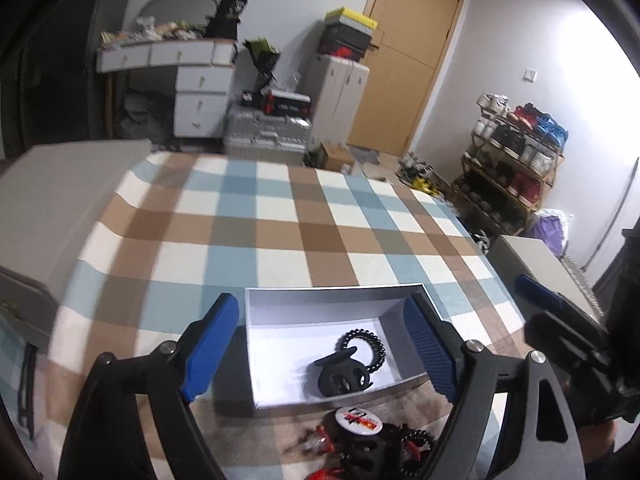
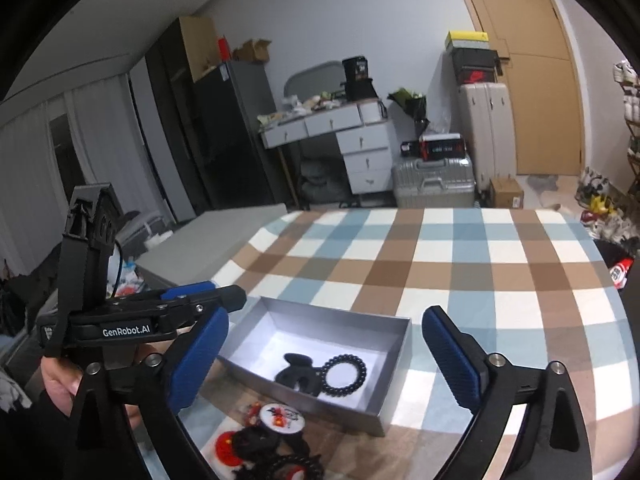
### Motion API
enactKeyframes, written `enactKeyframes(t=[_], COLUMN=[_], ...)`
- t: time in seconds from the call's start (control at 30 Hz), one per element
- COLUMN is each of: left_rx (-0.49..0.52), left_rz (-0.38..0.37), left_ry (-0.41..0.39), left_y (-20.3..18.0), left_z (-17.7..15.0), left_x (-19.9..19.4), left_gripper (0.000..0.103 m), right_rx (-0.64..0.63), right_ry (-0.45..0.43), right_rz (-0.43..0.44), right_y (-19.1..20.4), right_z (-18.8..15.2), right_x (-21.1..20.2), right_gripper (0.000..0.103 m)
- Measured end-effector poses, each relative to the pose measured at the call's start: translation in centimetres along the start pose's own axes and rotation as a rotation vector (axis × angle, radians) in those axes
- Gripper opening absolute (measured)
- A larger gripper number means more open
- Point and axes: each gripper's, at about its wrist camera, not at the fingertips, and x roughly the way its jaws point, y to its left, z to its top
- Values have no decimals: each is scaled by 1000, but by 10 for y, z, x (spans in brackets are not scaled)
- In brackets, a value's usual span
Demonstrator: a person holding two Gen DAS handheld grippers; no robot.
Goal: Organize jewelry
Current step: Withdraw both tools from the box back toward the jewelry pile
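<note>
- The hair clip (image 1: 340,374) and the coiled hair tie (image 1: 370,350) lie touching each other inside the open grey box (image 1: 332,294) on the checked cloth (image 1: 280,216); more pieces sit in a heap (image 1: 372,440) just in front of the box, nearer the grippers.
- Both look light. The clip is probably hard plastic, so it should stand a firm pinch across its body; the tie is springy and soft, best taken across one side of its ring, since it may squirm out of a loose hold.
- The heap is tangled and partly hidden at the frame edge, so I cannot tell its pieces apart beyond a round badge (image 1: 360,420) and red and black bits.
- The left gripper (image 1: 324,352) stands wide open with nothing between its pads, hanging over the box. The right gripper (image 2: 324,364) is also spread wide and empty.
- The right wrist view shows the left gripper's side and the hand (image 2: 60,384) holding it; the left view shows only one blue finger of the right gripper.
</note>
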Motion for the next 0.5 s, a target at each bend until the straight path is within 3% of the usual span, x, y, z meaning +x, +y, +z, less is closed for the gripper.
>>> enactKeyframes(t=[0.27,0.4,0.5], left_rx=[43,32,11], left_rz=[104,110,99], left_ry=[-108,-133,-152], left_y=[-10,-10,-8], left_z=[-17,-26,-34], left_x=[-28,-40,-50], left_gripper=[85,101,102], right_rx=[27,-10,-24], right_ry=[-32,-56,-71], right_rz=[12,1,0], right_y=[21,35,42], right_z=[-11,-19,-26], right_x=[-31,-48,-58], right_gripper=[103,103,103])
